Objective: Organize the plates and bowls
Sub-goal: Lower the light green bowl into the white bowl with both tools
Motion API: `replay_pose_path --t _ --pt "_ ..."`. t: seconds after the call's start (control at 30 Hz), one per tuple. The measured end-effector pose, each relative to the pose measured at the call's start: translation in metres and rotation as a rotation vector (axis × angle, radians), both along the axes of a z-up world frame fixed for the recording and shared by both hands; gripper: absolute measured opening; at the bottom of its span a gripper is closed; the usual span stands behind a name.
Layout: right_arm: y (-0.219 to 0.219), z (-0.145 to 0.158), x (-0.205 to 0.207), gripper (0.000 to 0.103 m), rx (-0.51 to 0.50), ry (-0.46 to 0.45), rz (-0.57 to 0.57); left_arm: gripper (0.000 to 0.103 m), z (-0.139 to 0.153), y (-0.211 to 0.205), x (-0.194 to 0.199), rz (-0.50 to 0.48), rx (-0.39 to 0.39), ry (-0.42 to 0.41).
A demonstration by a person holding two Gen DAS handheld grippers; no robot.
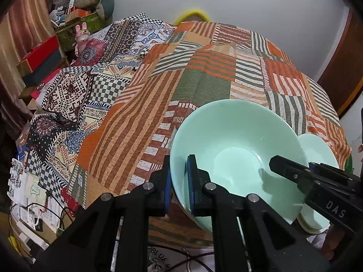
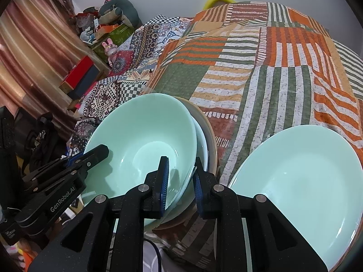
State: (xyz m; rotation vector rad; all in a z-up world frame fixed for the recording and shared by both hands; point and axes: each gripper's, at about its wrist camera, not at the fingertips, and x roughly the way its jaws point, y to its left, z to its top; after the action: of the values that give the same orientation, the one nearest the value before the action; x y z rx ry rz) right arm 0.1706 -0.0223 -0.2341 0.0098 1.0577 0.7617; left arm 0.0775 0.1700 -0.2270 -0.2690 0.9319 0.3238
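Mint-green bowl (image 1: 236,149) clamped at rim by both tools: left gripper (image 1: 179,181) on left rim, right gripper (image 2: 180,181) on right rim. Bowl nests in stacked bowls (image 2: 204,133) on striped patchwork cloth (image 2: 261,68); mint-green plate (image 2: 299,181) just beside.

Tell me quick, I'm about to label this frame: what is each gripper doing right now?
Left gripper: closed on the near-left rim of the green bowl.
Right gripper: closed on the same bowl's opposite rim.
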Motion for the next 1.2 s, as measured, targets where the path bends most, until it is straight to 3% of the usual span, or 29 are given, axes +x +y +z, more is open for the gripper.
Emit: replay_pose_path --t 0.13,0.53,0.93,1.2 --pt "0.002 -0.001 0.001 0.023 -0.019 0.012 0.019 0.013 -0.014 0.006 0.003 0.006 -0.054 0.041" --pt "-0.001 0.006 -0.002 0.023 -0.032 -0.023 0.034 0.016 -0.015 0.004 0.004 -0.011 -0.051 0.052" --pt "-0.014 0.027 0.0 0.037 -0.004 -0.116 -0.008 0.018 0.006 0.005 -0.006 -0.022 -0.078 -0.002" --pt "-0.017 0.021 0.003 0.039 -0.005 -0.092 -0.01 0.04 0.004 0.01 -0.012 -0.01 -0.072 -0.026"
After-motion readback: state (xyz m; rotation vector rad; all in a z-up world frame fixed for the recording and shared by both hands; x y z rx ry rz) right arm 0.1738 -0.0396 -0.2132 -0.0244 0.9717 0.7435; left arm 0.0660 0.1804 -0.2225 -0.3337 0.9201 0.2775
